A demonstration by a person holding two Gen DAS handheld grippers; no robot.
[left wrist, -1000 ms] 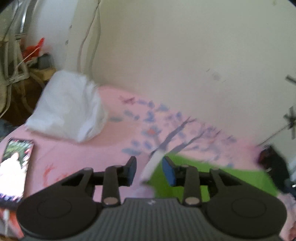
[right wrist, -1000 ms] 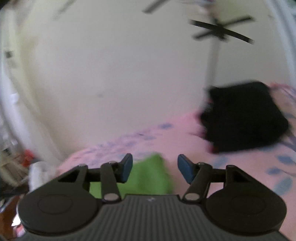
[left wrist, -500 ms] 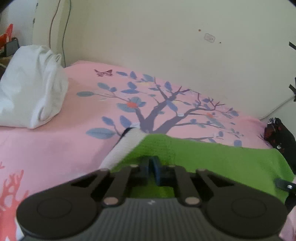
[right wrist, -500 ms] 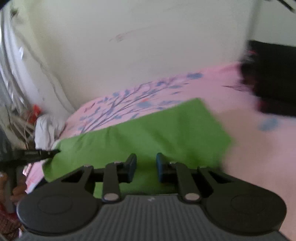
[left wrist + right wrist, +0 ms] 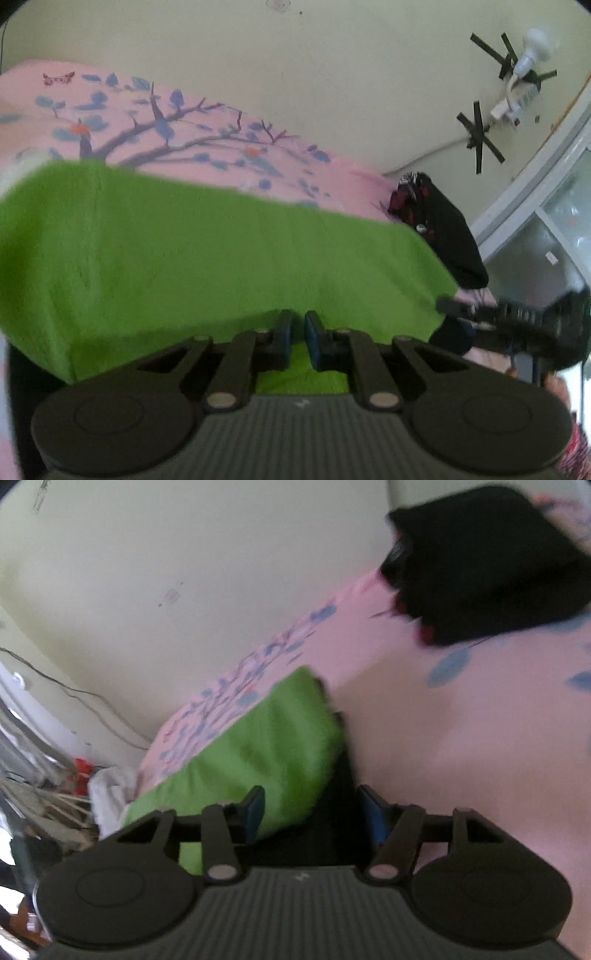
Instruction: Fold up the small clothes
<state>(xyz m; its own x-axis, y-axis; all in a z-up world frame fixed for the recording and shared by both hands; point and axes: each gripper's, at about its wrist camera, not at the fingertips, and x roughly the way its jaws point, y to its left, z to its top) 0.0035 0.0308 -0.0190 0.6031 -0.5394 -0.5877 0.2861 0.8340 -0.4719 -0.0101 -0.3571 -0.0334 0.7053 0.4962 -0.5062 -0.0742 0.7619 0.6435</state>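
A bright green cloth [image 5: 221, 251] stretches across the pink bed sheet [image 5: 192, 122] in the left wrist view. My left gripper [image 5: 297, 334] is shut on its near edge, and green fabric shows between the blue pads. In the right wrist view the same green cloth [image 5: 266, 746] lies left of centre. My right gripper [image 5: 314, 812] has its jaws opening. The cloth's corner rests against the left pad, and the right pad stands clear of it. From the left wrist view, the right gripper [image 5: 452, 321] sits at the cloth's right end.
A black garment [image 5: 447, 229] lies crumpled at the bed's far right by the wall, and it is also seen as a black garment [image 5: 487, 561]. A white bundle [image 5: 110, 786] and clutter sit off the bed's left end. Bare pink sheet [image 5: 461, 738] spreads to the right.
My left gripper went from open to shut on the green cloth's edge and swung right. The right gripper narrowed over the cloth, then its jaws parted again. The white bundle left the left view.
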